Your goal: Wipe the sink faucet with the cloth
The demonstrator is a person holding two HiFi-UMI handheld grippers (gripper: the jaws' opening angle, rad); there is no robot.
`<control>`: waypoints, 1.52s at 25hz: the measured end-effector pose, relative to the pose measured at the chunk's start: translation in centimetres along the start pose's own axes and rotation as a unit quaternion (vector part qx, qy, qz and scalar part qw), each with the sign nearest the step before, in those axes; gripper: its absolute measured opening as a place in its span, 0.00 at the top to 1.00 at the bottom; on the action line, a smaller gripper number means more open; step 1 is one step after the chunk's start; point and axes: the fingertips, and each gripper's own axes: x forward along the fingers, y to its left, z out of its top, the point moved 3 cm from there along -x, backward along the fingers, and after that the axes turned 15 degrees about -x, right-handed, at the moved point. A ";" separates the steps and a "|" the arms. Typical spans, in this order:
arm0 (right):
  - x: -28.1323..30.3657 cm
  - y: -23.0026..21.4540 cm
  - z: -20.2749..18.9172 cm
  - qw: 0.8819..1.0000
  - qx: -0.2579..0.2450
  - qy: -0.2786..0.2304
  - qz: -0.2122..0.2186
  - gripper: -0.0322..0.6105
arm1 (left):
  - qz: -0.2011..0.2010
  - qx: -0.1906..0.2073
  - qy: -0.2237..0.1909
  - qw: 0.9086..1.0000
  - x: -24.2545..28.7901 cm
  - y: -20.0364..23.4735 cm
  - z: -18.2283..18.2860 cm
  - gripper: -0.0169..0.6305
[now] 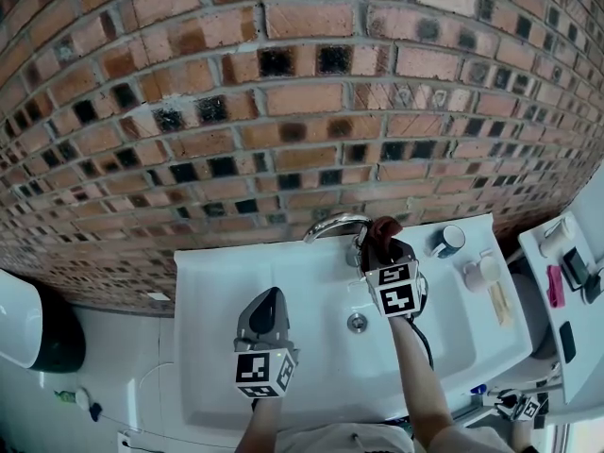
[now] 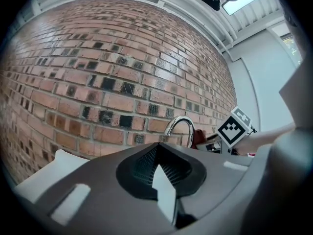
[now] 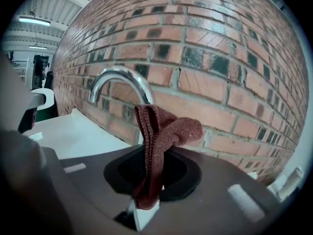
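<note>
Left hand-held gripper (image 1: 270, 298) hangs closed and empty, right hand-held gripper (image 1: 382, 241) pinches the cloth (image 3: 159, 131) beside the faucet (image 3: 122, 80); that narrow bite could slip mid-wipe.

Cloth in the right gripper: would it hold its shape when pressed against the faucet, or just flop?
Probably floppy: the brown cloth folds over and droops above the right gripper, which is shut on it. Its knitted look suggests it is light and grippy, so it would likely wrap the curved faucet rather than slide.

The cloth (image 3: 164, 131) hides the faucet (image 3: 120, 77) base.
</note>
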 end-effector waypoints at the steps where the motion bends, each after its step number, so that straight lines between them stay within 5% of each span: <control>1: 0.4 0.6 -0.5 1.000 0.004 0.007 0.005 0.88 | 0.002 0.000 0.000 1.000 0.0 0.1 0.0 0.97; 9: 0.9 4.3 -1.5 0.998 -0.047 0.022 0.030 0.88 | 0.007 -0.006 0.001 1.000 0.2 0.6 0.0 0.97; 17: 2.7 11.6 -4.9 0.982 -0.112 0.092 0.124 0.88 | 0.012 -0.001 -0.003 1.000 -0.3 1.0 0.5 0.97; 23: 1.7 12.6 -5.5 0.986 -0.073 0.070 0.132 0.88 | 0.026 -0.007 -0.008 1.000 -0.4 2.2 0.9 0.97; 25: 1.2 11.6 -4.6 0.990 -0.050 0.048 0.124 0.88 | 0.019 -0.006 -0.005 1.000 -0.3 1.6 0.6 0.97; 28: -0.9 9.9 -1.8 0.989 0.051 -0.029 0.133 0.87 | 0.006 -0.002 -0.004 1.000 -0.3 0.6 0.5 0.97; 33: -7.1 9.9 2.7 0.968 0.117 -0.147 0.169 0.87 | -0.016 -0.011 -0.010 1.000 -1.0 -1.1 1.0 0.97; 38: -12.9 11.0 5.4 0.938 0.182 -0.247 0.158 0.87 | -0.049 0.008 -0.023 0.999 -2.6 -4.1 2.0 0.97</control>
